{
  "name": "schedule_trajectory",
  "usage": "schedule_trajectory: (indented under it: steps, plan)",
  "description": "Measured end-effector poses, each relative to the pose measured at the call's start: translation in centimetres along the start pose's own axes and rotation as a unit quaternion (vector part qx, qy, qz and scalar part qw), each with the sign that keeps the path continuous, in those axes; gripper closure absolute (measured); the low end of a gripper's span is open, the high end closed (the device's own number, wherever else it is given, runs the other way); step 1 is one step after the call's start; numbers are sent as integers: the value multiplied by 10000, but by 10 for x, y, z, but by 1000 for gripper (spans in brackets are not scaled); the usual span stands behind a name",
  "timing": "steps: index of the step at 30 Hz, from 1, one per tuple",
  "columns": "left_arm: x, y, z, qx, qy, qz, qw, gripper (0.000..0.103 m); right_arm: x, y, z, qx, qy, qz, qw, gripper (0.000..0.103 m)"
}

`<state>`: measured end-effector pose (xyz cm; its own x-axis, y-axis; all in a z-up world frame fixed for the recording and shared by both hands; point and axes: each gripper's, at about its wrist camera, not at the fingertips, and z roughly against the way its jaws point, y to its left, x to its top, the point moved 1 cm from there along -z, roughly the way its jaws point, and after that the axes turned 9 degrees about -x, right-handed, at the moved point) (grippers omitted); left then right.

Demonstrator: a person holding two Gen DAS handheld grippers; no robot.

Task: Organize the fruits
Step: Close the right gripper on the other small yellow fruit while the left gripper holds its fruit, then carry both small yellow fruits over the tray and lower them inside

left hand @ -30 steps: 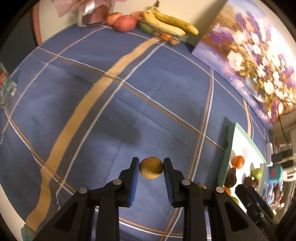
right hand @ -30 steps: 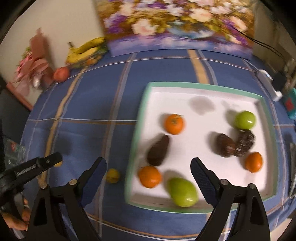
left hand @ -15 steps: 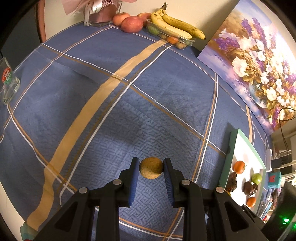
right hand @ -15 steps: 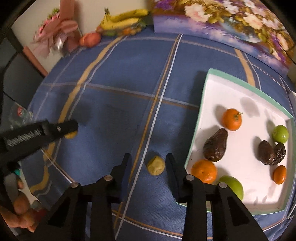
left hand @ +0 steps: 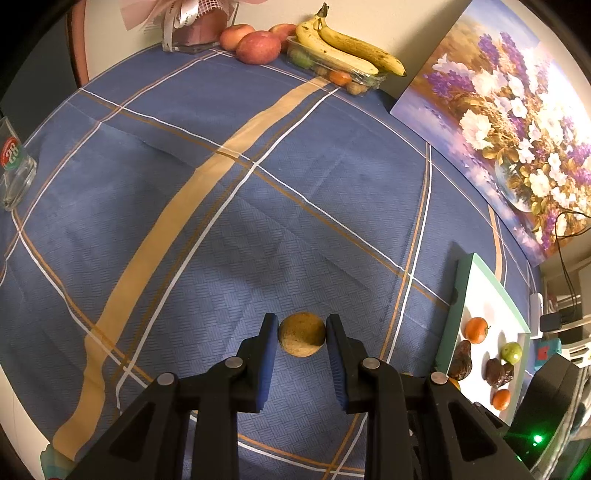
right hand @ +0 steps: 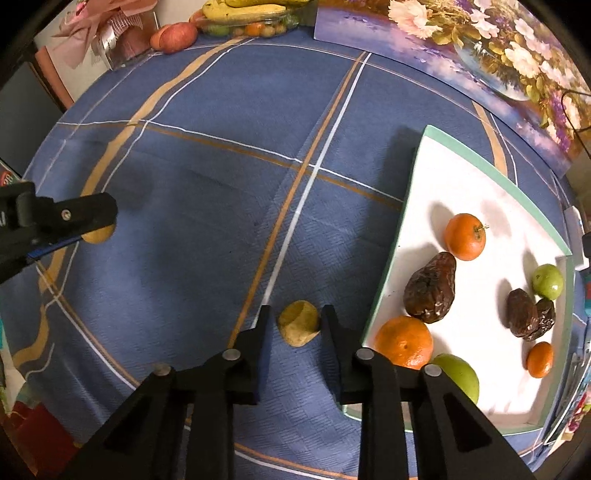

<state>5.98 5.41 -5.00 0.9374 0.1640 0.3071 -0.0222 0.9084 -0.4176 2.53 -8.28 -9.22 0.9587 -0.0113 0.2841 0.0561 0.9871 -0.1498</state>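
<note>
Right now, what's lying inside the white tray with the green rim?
The white tray holds three oranges, two green fruits and dark wrinkled fruits. The right tool hides the tray's near corner, so anything there can't be seen.

A blue checked cloth (left hand: pixel 229 229) with tan and white stripes covers the worktop. A flower painting (left hand: pixel 517 122) leans against the wall at the far edge, with a pink ribboned gift box (left hand: pixel 192 26) farther along the same edge. A clear glass (left hand: pixel 14 166) with a red-and-green label stands at the cloth's left side.
</note>
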Motion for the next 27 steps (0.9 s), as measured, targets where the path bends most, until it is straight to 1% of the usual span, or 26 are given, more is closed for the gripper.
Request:
schedule_trajectory:
  steps: [5, 10, 16, 19, 22, 24, 27]
  plan:
    - [0, -2, 3, -41, -49, -15, 10000, 75, -1, -8, 10, 232, -127, -125, 9996, 79]
    - [1, -8, 8, -122, -133, -127, 9998, 75, 2, -30, 41, 434, -603, -522, 9959, 79]
    - [-1, -23, 12, -197, -156, -360, 9990, 75, -3, -60, 56, 457, -767, -938, 9916, 79]
    - [-6, -36, 12, -241, -124, -586, 9979, 75, -5, -71, 57, 395, -761, -1136, 9898, 79]
    - [-12, -52, 10, -334, -36, -882, 9955, 75, -9, -91, 58, 324, -744, -1371, 9872, 79]
    - [-19, -64, 8, -381, 22, -1105, 9931, 75, -12, -105, 60, 247, -717, -1507, 9857, 79]
    - [-31, -87, 4, -482, 131, -1532, 9869, 75, -18, -126, 59, 92, -665, -1769, 9819, 79]
